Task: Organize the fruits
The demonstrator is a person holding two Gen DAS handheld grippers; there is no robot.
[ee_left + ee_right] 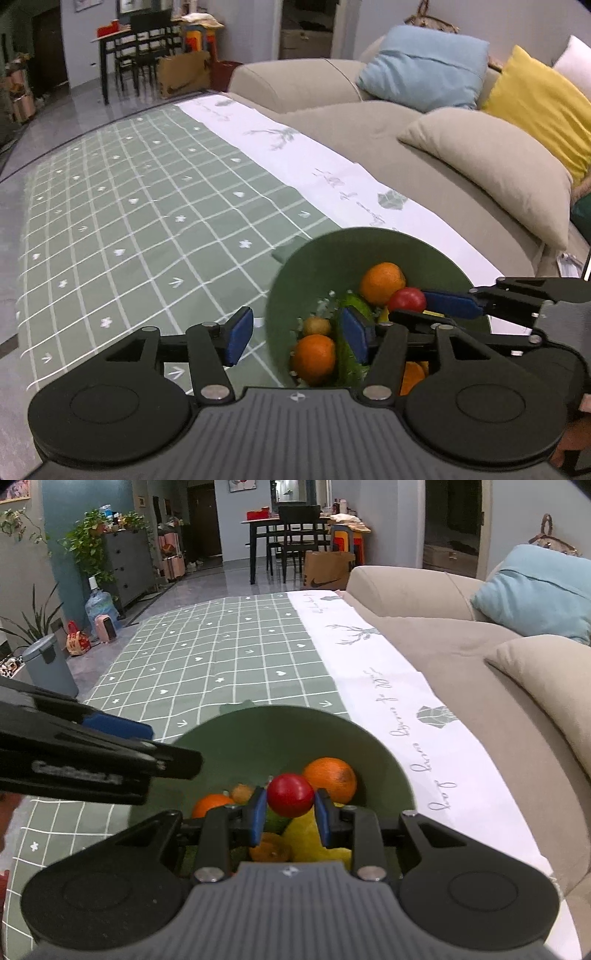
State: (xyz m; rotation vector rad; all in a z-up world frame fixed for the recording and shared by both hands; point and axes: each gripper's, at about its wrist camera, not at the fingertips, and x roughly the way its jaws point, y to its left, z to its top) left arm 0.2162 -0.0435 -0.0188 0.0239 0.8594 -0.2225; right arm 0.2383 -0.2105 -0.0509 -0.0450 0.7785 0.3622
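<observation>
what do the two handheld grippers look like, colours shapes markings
Both the left gripper and right gripper share one build: black linkage arms on silver pivot pins, blue rubber pads, round black discs either side, and a ribbed grey body bearing a small white round mark.

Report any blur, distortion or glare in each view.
Left wrist view: fisheye bends the checked tablecloth grid; the green bowl rim is smeared. Right wrist view: the left gripper is blurred, the red fruit sharp; no strong glare in either.
</observation>
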